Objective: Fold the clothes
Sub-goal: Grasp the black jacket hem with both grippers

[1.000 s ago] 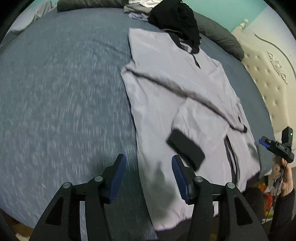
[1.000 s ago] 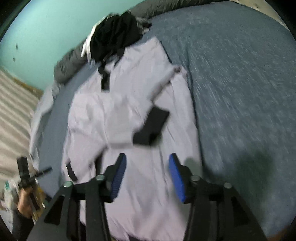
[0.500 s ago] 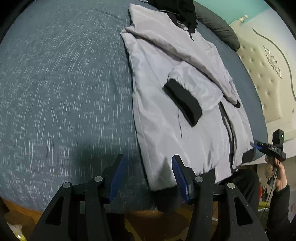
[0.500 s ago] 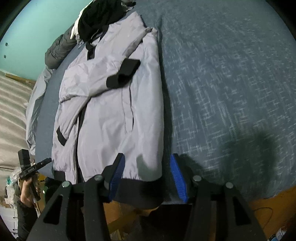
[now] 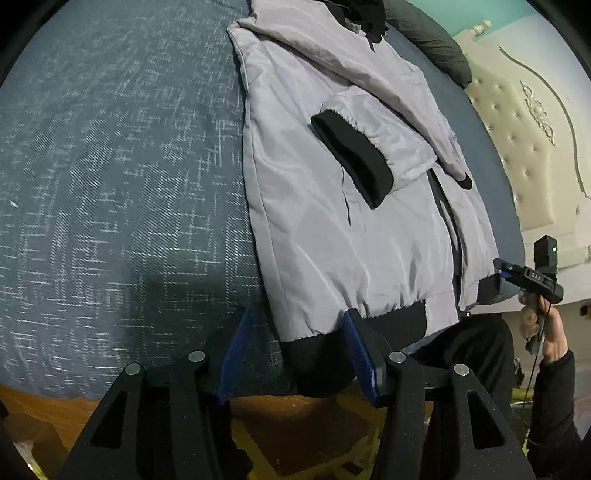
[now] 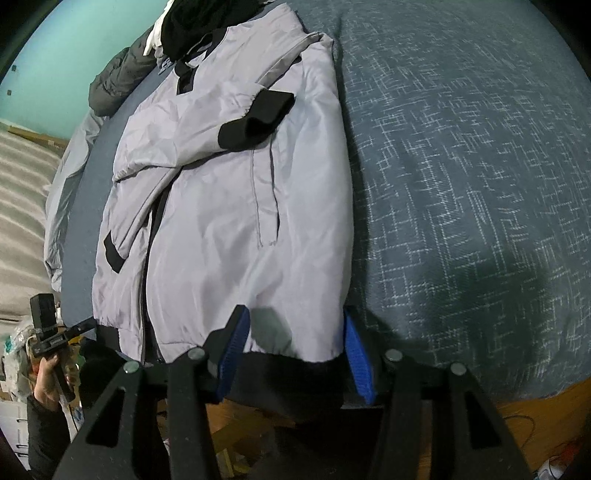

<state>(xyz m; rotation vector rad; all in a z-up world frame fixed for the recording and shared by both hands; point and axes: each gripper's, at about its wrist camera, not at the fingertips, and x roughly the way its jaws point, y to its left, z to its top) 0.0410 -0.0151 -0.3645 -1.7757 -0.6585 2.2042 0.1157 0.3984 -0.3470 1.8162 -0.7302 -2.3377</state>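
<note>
a pale lilac-grey padded jacket with black ribbed cuffs and hem (image 5: 332,206) lies flat, front up, on the bed with the dark blue white-flecked cover (image 5: 110,166), its black hem band (image 5: 317,354) hanging over the near edge of that bed. both sleeves are folded across the jacket's chest, and one black ribbed cuff (image 5: 354,158) lies on the jacket's front, above the slit pocket. at the jacket's collar end sits a heap of black clothing (image 6: 195,18), with a dark grey pillow (image 5: 432,40) beside it. the left tongs (image 5: 295,354), black with blue pads, stand apart around one corner of the jacket's hem, not pressing on it. the right tongs (image 6: 293,354) stand apart the same way around the jacket's other hem corner, the pads clear of the cloth. seen from the left, the right tongs appear near the jacket's far hem corner, carried by a hand (image 5: 543,328) in a black sleeve. a cream tufted headboard (image 5: 524,140) stands beyond the jacket's side.
</note>
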